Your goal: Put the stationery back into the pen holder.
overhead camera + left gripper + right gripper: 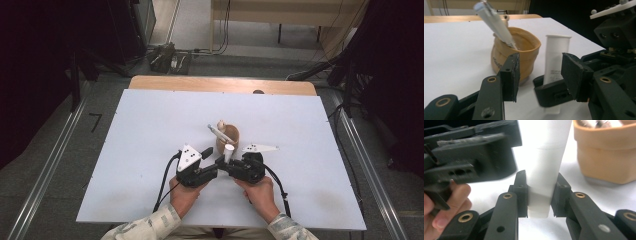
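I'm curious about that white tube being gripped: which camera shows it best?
The right gripper view: the white tube stands upright, pinched between that gripper's jaws. The left gripper view shows it whole beside the tan cup; the high view shows it tiny.

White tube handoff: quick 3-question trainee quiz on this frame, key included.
1. True or false: the right gripper is clamped on the white tube.
2. Is the tube upright or lying flat?
3. What does the tan cup contain: (a) nothing, (b) a pen-like stick, (c) a spoon?

Key: 1 true. 2 upright. 3 b, leaning out over the rim. The left gripper has its jaws apart, clear of the tube.
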Demonstrator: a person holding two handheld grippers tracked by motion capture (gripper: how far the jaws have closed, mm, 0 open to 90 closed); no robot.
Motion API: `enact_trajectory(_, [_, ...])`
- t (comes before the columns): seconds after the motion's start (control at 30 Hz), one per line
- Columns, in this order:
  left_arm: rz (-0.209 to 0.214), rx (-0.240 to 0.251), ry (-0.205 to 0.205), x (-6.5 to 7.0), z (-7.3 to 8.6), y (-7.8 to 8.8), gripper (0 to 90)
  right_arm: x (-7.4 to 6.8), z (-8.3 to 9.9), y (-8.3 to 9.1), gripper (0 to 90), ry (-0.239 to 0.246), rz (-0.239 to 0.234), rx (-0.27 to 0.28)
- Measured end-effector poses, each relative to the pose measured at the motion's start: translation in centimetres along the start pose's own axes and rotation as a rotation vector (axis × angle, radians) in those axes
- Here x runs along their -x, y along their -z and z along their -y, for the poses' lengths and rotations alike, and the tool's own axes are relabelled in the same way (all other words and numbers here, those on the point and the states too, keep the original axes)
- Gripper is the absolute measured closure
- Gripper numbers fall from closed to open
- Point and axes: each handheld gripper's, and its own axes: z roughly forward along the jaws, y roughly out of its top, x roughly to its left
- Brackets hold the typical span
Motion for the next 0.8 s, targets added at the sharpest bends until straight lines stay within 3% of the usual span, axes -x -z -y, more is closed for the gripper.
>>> enact_trajectory(0.3, [-0.035,-0.026,0.023,-1.6,0.2,0.8,49.3,0.1,-1.0,1.1,68.5,0.058,0.048,0.039])
enact_trajectory(0.6, [-0.053,-0.071,0.011,-2.5,0.6,1.3,45.5,0.5,-2.6,2.2,68.5,0.103,0.088,0.088])
enact_trajectory(0.8, [-0.095,-0.107,-0.01,-3.3,0.9,1.6,39.5,1.0,-3.4,2.2,68.5,0.118,0.112,0.106])
